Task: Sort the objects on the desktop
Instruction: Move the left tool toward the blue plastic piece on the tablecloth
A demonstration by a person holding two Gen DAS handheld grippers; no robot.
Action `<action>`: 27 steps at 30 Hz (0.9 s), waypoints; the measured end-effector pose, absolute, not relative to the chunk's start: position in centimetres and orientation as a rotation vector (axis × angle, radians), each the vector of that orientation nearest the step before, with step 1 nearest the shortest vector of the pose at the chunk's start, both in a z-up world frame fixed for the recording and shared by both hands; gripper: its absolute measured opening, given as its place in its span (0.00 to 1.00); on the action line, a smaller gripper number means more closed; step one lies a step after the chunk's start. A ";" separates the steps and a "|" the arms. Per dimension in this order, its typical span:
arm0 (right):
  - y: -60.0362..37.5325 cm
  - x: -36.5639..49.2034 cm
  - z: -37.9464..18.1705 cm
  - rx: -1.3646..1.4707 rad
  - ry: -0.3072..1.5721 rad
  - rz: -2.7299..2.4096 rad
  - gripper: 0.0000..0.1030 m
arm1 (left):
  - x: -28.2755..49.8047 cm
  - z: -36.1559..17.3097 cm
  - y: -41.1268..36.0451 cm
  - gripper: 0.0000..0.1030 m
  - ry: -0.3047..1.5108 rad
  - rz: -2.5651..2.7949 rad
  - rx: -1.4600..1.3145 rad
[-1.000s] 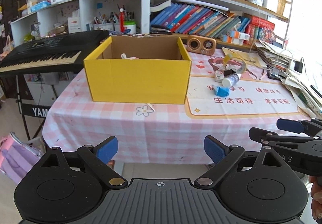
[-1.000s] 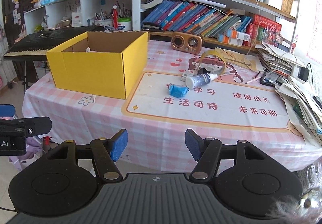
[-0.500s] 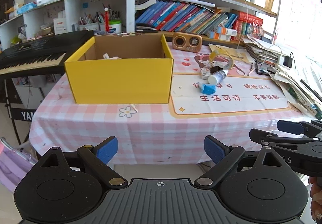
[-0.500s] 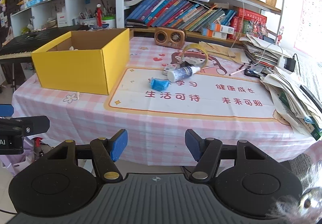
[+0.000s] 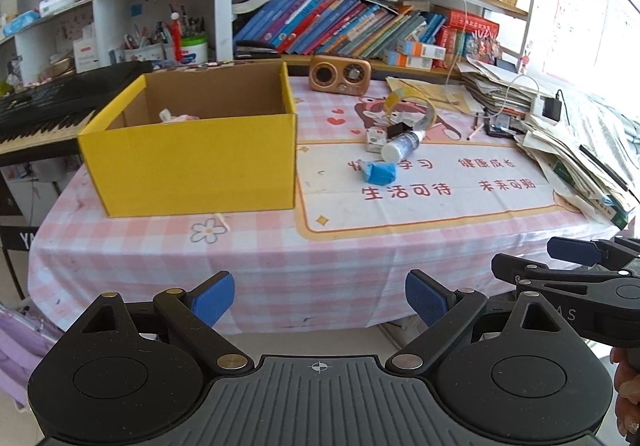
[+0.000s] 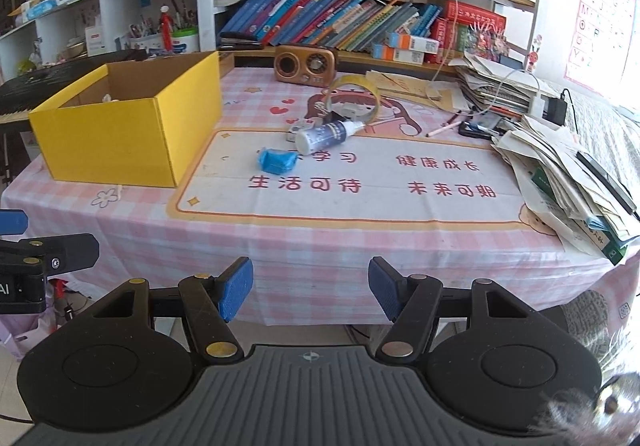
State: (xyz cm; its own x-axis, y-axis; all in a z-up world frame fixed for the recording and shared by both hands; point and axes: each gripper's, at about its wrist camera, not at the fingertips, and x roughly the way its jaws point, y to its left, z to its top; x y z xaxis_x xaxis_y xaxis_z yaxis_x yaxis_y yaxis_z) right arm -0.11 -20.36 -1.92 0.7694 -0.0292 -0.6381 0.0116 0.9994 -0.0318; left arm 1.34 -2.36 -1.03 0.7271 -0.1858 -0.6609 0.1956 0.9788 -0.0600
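A yellow cardboard box [image 5: 192,161] stands open on the table's left, also in the right wrist view [image 6: 120,137], with a pale item inside. On the desk mat lie a crumpled blue packet [image 5: 379,173] [image 6: 277,161], a white bottle on its side [image 5: 400,145] [image 6: 326,134], a small white box [image 5: 374,137] and a tape ring [image 5: 412,109] [image 6: 354,101]. My left gripper [image 5: 319,296] is open and empty, short of the table's front edge. My right gripper [image 6: 311,288] is open and empty, also before the edge.
A wooden radio [image 5: 340,74] stands at the back. A messy stack of papers and books [image 6: 560,149] fills the table's right side. A black keyboard [image 5: 44,105] sits left of the box. Bookshelves [image 5: 360,21] stand behind. The pink checked tablecloth [image 5: 240,246] hangs over the front edge.
Both grippers have moved forward and upward toward the table, so the box and the objects look larger and nearer. Both stay open and empty.
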 end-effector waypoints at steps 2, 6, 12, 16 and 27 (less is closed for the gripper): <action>-20.9 0.2 -2.0 -0.023 0.696 -0.028 0.60 | 1.7 -1.0 -2.9 0.92 0.730 -0.218 0.018; -21.7 0.8 -2.1 -0.018 0.704 -0.035 0.60 | 2.5 -1.1 -3.8 0.92 0.739 -0.229 0.024; -22.9 2.0 -2.4 -0.010 0.720 -0.038 0.60 | 3.6 -1.3 -5.1 0.92 0.754 -0.239 0.032; -23.7 2.8 -2.6 -0.006 0.731 -0.041 0.61 | 4.4 -1.5 -5.9 0.92 0.762 -0.247 0.035; -26.3 5.4 -3.0 0.003 0.763 -0.045 0.61 | 6.8 -1.8 -8.5 0.92 0.781 -0.267 0.034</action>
State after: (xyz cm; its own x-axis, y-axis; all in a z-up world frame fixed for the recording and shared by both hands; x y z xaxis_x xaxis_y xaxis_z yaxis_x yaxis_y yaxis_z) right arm 5.35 -26.28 -2.98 0.7220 -0.0400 -0.6907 0.0422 0.9990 -0.0137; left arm 6.82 -8.47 -1.85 0.6783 -0.2254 -0.6994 0.2502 0.9658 -0.0686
